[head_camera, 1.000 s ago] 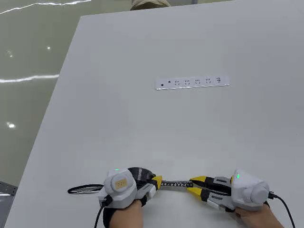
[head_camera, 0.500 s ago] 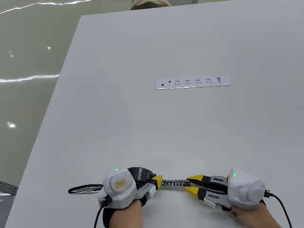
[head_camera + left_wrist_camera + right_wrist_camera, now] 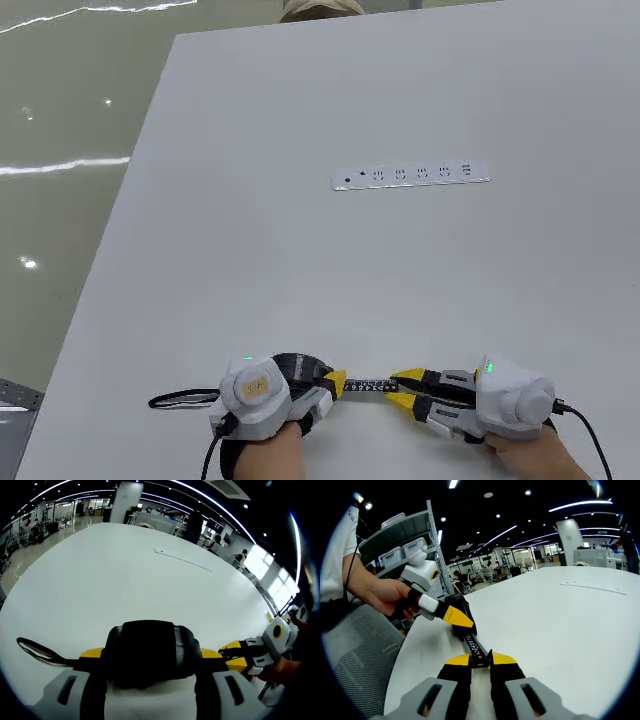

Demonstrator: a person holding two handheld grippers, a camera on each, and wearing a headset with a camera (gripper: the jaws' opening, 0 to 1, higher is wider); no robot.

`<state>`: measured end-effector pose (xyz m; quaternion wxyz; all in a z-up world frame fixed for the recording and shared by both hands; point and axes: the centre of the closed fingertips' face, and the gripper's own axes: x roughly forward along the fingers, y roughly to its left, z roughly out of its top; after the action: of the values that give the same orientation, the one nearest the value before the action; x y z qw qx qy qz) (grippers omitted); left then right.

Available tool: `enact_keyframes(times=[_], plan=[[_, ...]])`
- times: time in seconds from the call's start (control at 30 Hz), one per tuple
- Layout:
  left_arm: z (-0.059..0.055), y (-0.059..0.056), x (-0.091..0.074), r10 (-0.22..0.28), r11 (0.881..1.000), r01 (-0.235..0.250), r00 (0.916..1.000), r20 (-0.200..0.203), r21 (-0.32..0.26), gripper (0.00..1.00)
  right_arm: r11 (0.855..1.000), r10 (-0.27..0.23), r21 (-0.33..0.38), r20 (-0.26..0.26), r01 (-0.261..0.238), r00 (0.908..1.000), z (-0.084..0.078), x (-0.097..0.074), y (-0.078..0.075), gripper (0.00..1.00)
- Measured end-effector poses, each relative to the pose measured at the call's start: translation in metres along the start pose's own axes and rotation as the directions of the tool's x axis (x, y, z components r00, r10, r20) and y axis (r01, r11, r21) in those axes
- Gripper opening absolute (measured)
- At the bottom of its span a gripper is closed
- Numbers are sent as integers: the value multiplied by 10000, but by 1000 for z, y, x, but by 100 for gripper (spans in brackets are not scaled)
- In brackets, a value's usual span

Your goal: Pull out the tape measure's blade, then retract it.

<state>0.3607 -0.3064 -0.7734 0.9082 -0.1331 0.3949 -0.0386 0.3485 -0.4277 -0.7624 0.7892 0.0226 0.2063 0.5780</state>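
Tape measure (image 3: 297,368): black case at six o'clock on the bench (image 3: 300,200), clamped in the left claw (image 3: 150,655). Blade (image 3: 474,649): short exposed length toward three o'clock, tip pinched in the right claw (image 3: 481,659); shorter than a second ago, so retraction is likely underway.

Open office: shelving rack (image 3: 415,530), ceiling strip lights (image 3: 580,503).

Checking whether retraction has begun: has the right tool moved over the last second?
Yes. Against the power strip, the right tool has shifted left, toward the tape measure, shortening the exposed blade.
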Motion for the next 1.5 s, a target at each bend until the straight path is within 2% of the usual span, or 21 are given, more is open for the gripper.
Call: enact_keyframes(times=[0.93,1.07,1.17,1.5], plan=[[3,1,-1,-202,9991,205,9998,96,-362,69,9995,224,236,215,-229,9995,8,12,2,12],[-1,0,-1,-112,9999,112,9999,-100,40,68,9990,380,243,243,-386,9990,9,13,5,12],[0,0,-1,-1,9999,2,10000,71,-111,68,9990,376,221,348,-383,9987,11,16,4,12],[-1,1,-1,-73,10000,73,10000,6,-25,68,9986,503,130,291,-507,9983,13,23,9,12]])
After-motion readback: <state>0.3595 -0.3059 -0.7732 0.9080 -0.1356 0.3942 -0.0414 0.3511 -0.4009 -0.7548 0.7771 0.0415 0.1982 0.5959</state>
